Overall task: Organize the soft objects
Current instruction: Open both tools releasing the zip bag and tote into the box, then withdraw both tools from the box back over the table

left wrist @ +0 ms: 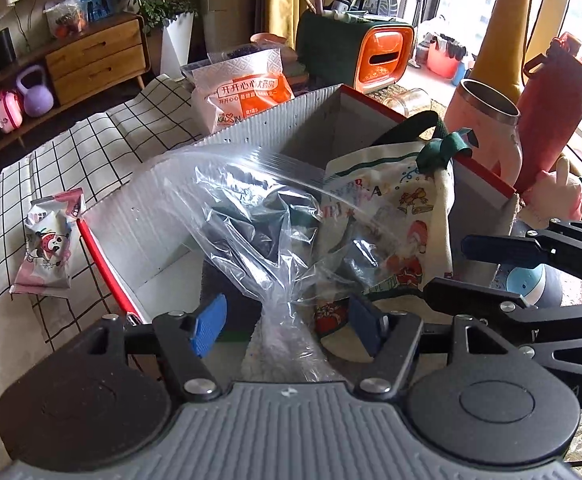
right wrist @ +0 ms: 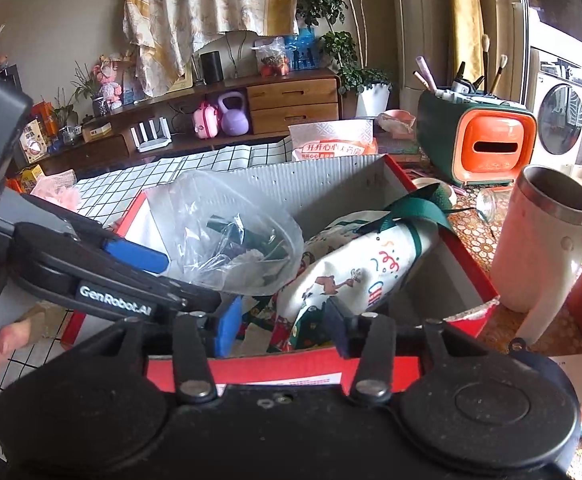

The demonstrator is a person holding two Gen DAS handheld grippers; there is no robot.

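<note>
Your red-edged box (left wrist: pixel 323 128) fills the middle of both views, and it holds the printed cloth bag (right wrist: pixel 347 272) at centre right and the clear plastic bag (left wrist: pixel 243 216) to its left. You seem to be mid-stowing. Your left gripper (left wrist: pixel 287 326) is spread around the plastic's twisted neck, not pinching; your right gripper (right wrist: pixel 283 326) gapes over the cloth bag. Next, likely tuck both down.

Home living room: sideboard (right wrist: pixel 291 100), washing machine (right wrist: pixel 561 120).

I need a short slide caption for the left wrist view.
Clear plastic bag and printed cloth bag inside a red cardboard box.
</note>
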